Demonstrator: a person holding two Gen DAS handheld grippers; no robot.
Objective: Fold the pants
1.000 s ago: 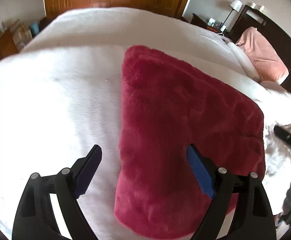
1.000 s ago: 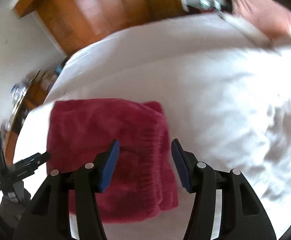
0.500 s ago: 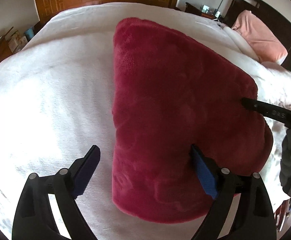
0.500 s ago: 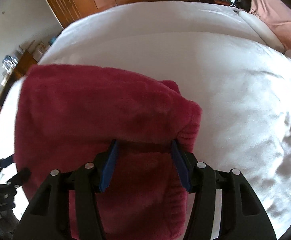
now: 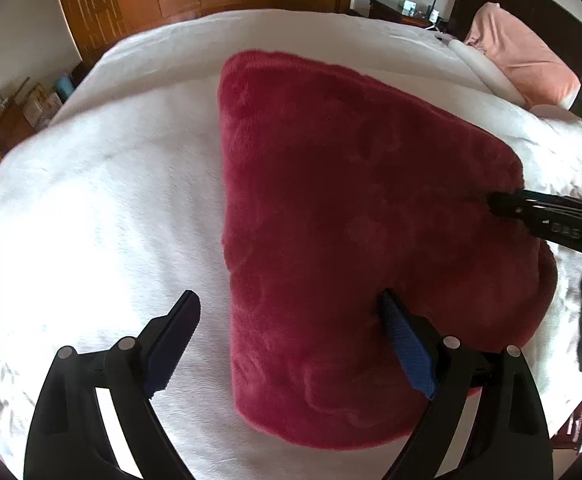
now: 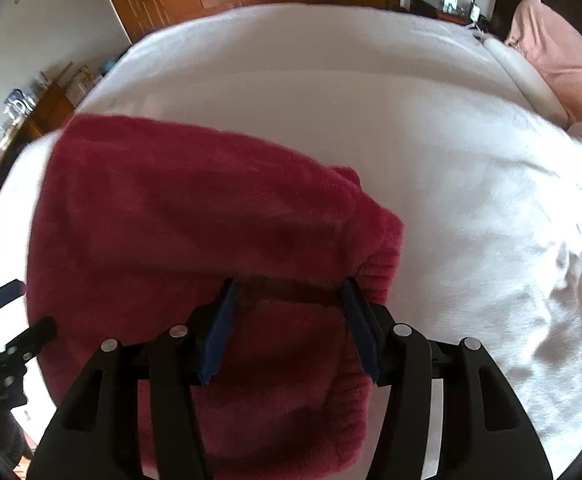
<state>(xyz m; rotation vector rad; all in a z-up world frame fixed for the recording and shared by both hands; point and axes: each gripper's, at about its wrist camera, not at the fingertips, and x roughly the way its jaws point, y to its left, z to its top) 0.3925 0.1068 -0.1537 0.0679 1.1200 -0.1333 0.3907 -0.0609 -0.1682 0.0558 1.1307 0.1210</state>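
Two grippers down at folded red fleece pants [image 5: 351,220] on white bed [image 5: 99,208]: left gripper [image 5: 291,340] wide, straddling edge; right gripper [image 6: 287,320] half-open, nothing gripped, poised over cuff fold.

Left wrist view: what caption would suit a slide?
Open left gripper straddling the edge of folded red pants on a white bed.

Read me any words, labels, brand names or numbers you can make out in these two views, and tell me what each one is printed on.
No text can be read for certain.
Right gripper: pale embossed marks on its black finger, too blurred to read.
Items on the wooden shelf beside the bed: too small and blurred to read.
Red pants, white blanket, pink pillow: no lettering visible.
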